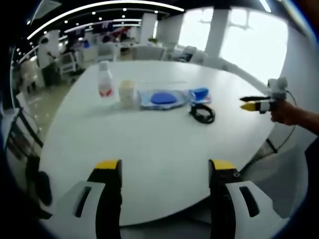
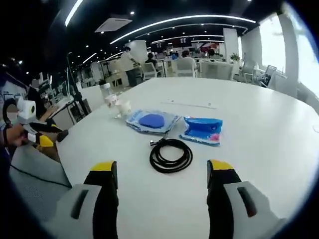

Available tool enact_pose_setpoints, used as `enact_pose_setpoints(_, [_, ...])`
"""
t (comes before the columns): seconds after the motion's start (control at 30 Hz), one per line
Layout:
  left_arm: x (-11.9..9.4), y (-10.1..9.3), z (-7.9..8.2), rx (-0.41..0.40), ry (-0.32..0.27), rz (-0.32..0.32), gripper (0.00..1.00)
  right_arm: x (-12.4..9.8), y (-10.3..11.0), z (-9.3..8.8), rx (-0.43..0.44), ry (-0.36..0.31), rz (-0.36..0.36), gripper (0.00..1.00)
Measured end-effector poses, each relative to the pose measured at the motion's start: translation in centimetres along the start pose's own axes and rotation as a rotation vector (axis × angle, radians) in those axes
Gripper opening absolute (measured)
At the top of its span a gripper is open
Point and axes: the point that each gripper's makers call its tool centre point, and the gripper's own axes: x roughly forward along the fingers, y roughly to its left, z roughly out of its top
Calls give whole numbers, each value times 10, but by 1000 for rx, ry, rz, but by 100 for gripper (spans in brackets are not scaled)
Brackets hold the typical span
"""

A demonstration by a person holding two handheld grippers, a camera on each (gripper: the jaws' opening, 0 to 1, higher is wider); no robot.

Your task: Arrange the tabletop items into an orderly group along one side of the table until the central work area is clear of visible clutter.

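Two hand-held grippers hovered over a large white table (image 1: 149, 149) in a bright open office, and neither held anything. The left gripper (image 1: 165, 172) had its yellow-tipped jaws spread wide apart, with bare tabletop between them. The right gripper (image 2: 162, 174) was likewise spread wide, and the coiled black cable (image 2: 171, 155) lay on the table just beyond its tips.

The task's items sat in a loose row across the far middle of the table in the left gripper view: a clear plastic bottle (image 1: 104, 79) with a red label, a small pale cup (image 1: 126, 92) just beside it, a flat packet with a round blue shape (image 1: 163, 98), a smaller blue pouch (image 1: 199, 93), and the cable at the end of the row. They looked roughly lined up but not yet gathered to one edge, so the tidying seemed to be at an early stage, with no item in hand.

The likely next move was for the right gripper to come down and close on the cable, the nearest item. Being limp, the coil could sag or unwind when lifted (a grip across several loops would probably hold better). The blue pouch lay close beside the cable and could be nudged.

Farther off, chairs, other tables and several people stood in the background, well apart from the work. The table around the items was open.
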Motion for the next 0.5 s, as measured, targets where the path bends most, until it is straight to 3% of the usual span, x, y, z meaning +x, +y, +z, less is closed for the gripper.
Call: enact_pose_setpoints(0.5, [0, -1, 0, -1, 0, -3, 68, -1, 3, -5, 15, 14, 10, 72])
